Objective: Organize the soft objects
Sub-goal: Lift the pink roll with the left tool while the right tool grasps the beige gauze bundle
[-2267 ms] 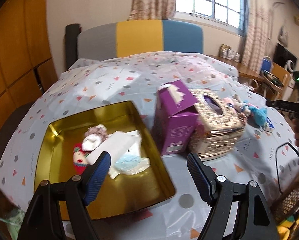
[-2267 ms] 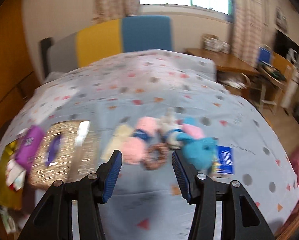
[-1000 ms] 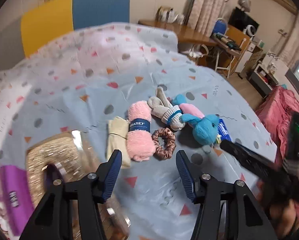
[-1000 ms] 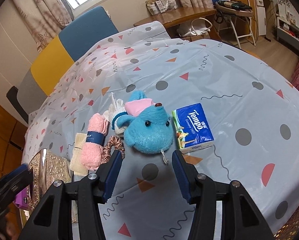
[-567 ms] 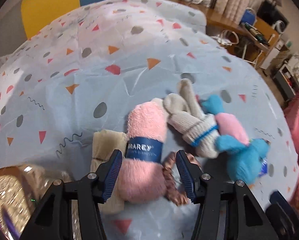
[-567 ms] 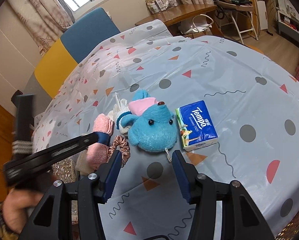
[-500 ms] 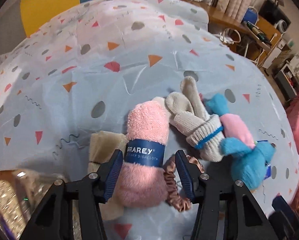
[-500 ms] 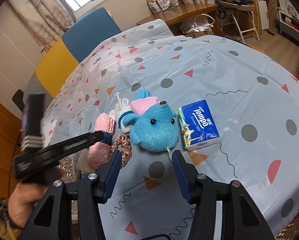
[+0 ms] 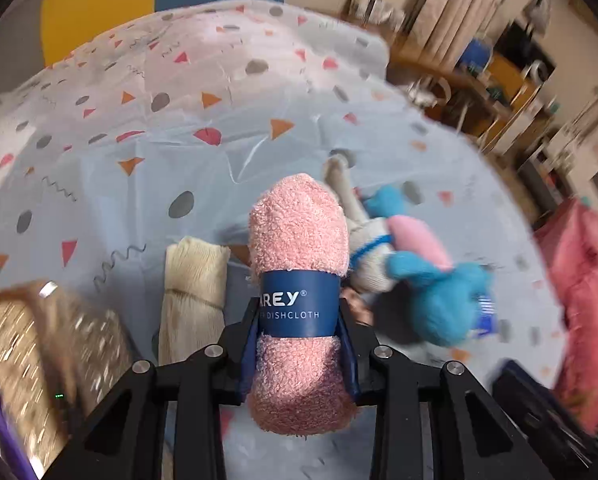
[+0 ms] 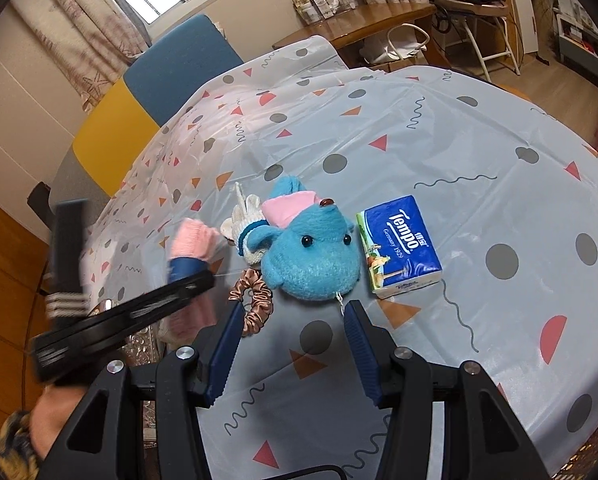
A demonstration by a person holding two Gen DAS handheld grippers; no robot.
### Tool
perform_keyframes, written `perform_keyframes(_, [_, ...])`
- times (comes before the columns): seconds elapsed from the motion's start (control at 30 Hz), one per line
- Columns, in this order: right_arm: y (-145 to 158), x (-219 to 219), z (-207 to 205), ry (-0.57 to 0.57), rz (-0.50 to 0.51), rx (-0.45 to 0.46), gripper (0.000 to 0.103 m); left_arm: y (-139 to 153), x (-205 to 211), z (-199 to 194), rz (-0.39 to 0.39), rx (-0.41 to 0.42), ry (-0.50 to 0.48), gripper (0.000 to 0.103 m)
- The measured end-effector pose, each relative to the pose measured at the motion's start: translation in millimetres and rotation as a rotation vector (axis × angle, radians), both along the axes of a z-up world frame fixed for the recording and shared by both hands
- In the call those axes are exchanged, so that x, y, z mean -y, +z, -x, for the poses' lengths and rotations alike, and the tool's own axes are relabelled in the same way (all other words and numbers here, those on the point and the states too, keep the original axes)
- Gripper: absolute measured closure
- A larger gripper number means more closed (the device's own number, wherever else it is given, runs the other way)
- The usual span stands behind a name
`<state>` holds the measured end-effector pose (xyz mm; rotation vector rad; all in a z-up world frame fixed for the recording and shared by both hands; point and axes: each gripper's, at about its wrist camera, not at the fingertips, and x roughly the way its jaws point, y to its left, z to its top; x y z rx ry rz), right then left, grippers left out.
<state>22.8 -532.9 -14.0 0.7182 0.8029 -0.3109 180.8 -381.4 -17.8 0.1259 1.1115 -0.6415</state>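
1. We see the left gripper (image 9: 299, 344), which half a second ago hung spread above the pink dishcloth roll (image 9: 299, 240), now clamped on that roll at its blue paper band, the blue pads pressing both sides.
2. The right gripper (image 10: 295, 344) is unchanged: its jaws stand spread and empty, low over the tablecloth (image 10: 479, 152).
3. Taking the blue plush toy (image 10: 311, 256) as our landmark, the roll sits just to its left, lengthwise between the left fingers; whether it has left the cloth we cannot tell.
4. The right gripper's tips flank the bare patch directly in front of the toy, close to it but apart.
5. A brown satin scrunchie (image 10: 255, 300) lies at the toy's front left, just beside the right gripper's left finger (image 10: 227, 344).
6. A white sock with a blue band (image 10: 245, 220) touches the toy's back left; a Tempo tissue pack (image 10: 399, 244) lies just beside its right.
7. A cream folded cloth (image 9: 195, 284) lies left of the roll.
8. Right of the tissue pack and in front of the toy, the tablecloth runs open to its edge.
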Motion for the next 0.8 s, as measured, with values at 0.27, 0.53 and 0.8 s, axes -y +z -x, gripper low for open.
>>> perform_keyframes(0.27, [-2.4,-13.5,-9.8,0.084,0.014,-0.019,0.050,61.6,-55.3,42.6,0.134,0.091,-0.015,0.068])
perform_keyframes(0.53, [-6.5,-42.2,-32.0,0.223,0.051,-0.075,0.050,92.5,-121.4,65.8,0.188,0.170,0.004,0.068])
perform_keyframes(0.8, [-5.2,-68.5,-76.7,0.311,0.035,-0.115,0.053,118.1,-157.2,54.0,0.239,0.213,0.050,0.068])
